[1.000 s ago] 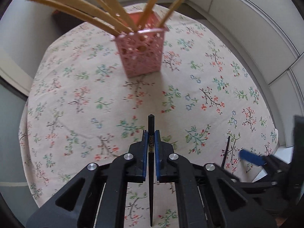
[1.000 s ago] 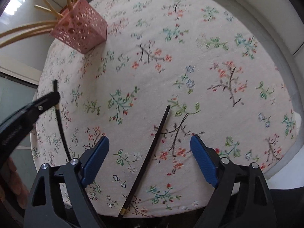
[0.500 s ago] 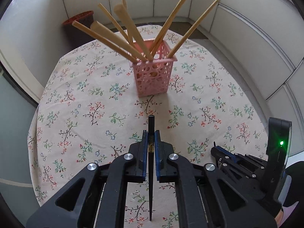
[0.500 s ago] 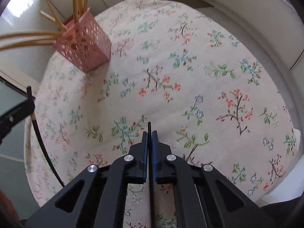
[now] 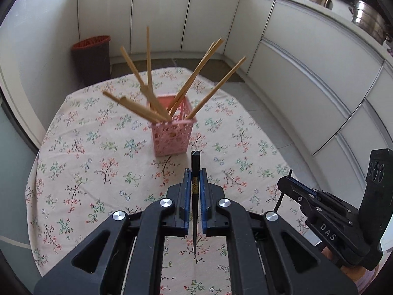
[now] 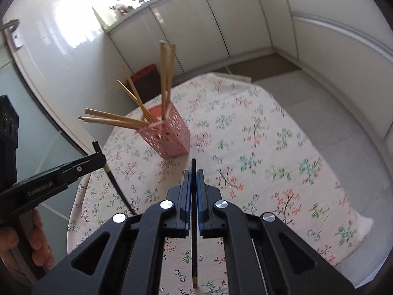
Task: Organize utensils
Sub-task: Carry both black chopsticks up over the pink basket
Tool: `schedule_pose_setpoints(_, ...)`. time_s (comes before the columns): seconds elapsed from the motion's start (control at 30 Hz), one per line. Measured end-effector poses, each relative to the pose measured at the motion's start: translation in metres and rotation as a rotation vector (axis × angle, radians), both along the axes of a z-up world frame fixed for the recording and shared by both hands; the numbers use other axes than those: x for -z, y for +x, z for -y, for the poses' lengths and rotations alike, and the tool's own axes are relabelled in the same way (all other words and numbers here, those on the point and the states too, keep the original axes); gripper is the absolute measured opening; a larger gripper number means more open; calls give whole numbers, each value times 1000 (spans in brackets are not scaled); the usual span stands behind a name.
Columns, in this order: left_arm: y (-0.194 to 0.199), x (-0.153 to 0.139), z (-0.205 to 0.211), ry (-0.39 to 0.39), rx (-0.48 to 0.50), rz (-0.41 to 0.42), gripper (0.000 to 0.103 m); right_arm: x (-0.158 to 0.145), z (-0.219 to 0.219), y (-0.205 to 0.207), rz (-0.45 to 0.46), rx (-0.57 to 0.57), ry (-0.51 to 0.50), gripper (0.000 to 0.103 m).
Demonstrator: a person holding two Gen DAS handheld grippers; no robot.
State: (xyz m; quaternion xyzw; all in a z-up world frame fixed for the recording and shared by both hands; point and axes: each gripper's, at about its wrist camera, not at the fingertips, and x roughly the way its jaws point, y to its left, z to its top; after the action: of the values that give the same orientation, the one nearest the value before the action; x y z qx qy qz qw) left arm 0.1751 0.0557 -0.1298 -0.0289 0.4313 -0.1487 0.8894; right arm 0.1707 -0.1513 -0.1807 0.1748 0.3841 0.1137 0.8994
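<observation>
Two black chopsticks are left: from the left camera, the left gripper (image 5: 194, 180) pinches one black chopstick (image 5: 194, 196) before the pink basket (image 5: 172, 135) (wooden chopsticks (image 5: 203, 59) already inside), and from the right camera, the right gripper (image 6: 194, 184) pinches the other black chopstick (image 6: 194, 221).

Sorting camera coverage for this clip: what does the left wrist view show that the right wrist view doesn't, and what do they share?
Only the left wrist view shows the steel pots on the counter and the right claw from the side, gripping its black chopstick.

Only the right wrist view shows the bright window, the person's hand, and the left claw from the side.

Both show the pink basket of wooden chopsticks, the floral tablecloth and the dark bin.
</observation>
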Motion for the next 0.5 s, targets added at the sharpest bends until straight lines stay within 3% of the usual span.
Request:
schedule_pose_setpoints(0.13,-5,-12,1,-17,5,31,6,-22,-1,-10,81,-25,-35,4)
schedule_pose_setpoints(0.27,-10,-21,2,-13,-6,70,6,-33,1,-10,95,-26,-60,5)
schedule_pose_setpoints(0.5,-16,-47,-4,-47,-35,145,6,-59,17,-4,116,4,-1,5)
